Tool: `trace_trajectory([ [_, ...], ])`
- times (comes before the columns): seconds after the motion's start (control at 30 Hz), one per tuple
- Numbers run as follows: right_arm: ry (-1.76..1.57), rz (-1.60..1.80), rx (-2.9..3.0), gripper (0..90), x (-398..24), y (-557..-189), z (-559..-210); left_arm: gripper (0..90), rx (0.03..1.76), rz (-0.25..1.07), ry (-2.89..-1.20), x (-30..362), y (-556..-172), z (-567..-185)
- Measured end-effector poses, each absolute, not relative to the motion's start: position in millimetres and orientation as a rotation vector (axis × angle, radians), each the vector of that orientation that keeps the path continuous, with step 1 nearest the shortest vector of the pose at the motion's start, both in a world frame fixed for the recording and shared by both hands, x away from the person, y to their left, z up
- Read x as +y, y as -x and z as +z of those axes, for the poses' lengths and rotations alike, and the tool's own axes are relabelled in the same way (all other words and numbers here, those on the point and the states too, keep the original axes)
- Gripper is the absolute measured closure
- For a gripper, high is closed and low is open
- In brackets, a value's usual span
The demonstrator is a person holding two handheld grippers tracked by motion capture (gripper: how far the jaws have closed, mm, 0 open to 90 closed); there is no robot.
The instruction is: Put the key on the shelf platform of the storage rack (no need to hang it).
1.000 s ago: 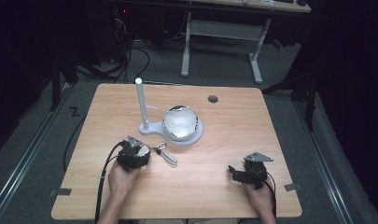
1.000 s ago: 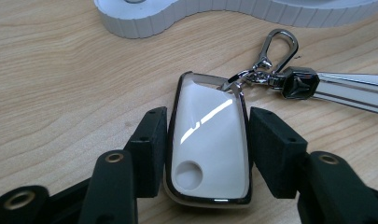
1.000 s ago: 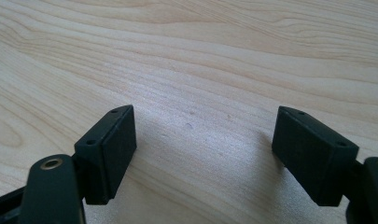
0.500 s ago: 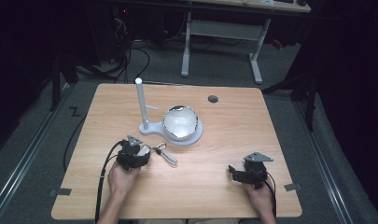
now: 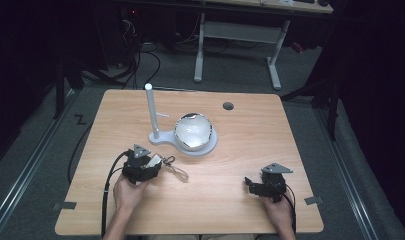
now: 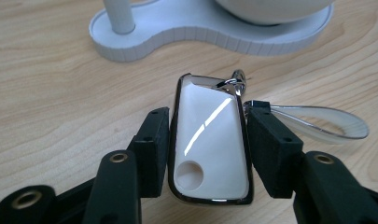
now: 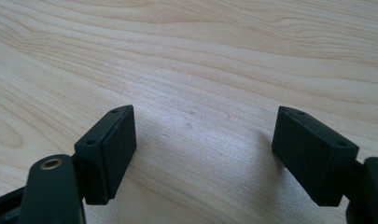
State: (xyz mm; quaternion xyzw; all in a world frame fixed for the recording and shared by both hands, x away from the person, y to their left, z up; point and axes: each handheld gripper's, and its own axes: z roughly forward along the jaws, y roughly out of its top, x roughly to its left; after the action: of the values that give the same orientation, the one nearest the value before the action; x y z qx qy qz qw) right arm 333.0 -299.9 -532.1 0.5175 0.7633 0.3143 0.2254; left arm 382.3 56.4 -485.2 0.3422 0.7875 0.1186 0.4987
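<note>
White key fob (image 6: pixel 210 140) clamped between jaws of left hand-held gripper (image 5: pixel 142 169), low over worktop (image 5: pixel 270 135), near white stand (image 5: pixel 182 140). Right hand-held gripper (image 7: pixel 221 154) held apart, empty. Risk judged: glossy fob squeezed out; strap (image 6: pixel 317 122) snagged.

You hold both grippers low over the wooden table (image 5: pixel 240 140).

Your left gripper (image 5: pixel 149 168) is near the front left, with a white key fob (image 5: pixel 152 162) at its tip and a ring with a clear loop (image 5: pixel 174 169) beside it. Behind it stands a white stand (image 5: pixel 157 135) with a post and a shiny bowl (image 5: pixel 193 131). Your right gripper (image 5: pixel 255 186) is well apart, at the front right.
</note>
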Motion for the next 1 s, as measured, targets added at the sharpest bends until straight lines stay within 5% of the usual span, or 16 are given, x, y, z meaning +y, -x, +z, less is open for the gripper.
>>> trace_trajectory([
  [1.0, -1.427, 0.866, 2.106, 22.2, -300.0, -333.0, -532.0, 51.1, 1.773, 0.134, -0.813, 43.3, -358.3, -412.7],
])
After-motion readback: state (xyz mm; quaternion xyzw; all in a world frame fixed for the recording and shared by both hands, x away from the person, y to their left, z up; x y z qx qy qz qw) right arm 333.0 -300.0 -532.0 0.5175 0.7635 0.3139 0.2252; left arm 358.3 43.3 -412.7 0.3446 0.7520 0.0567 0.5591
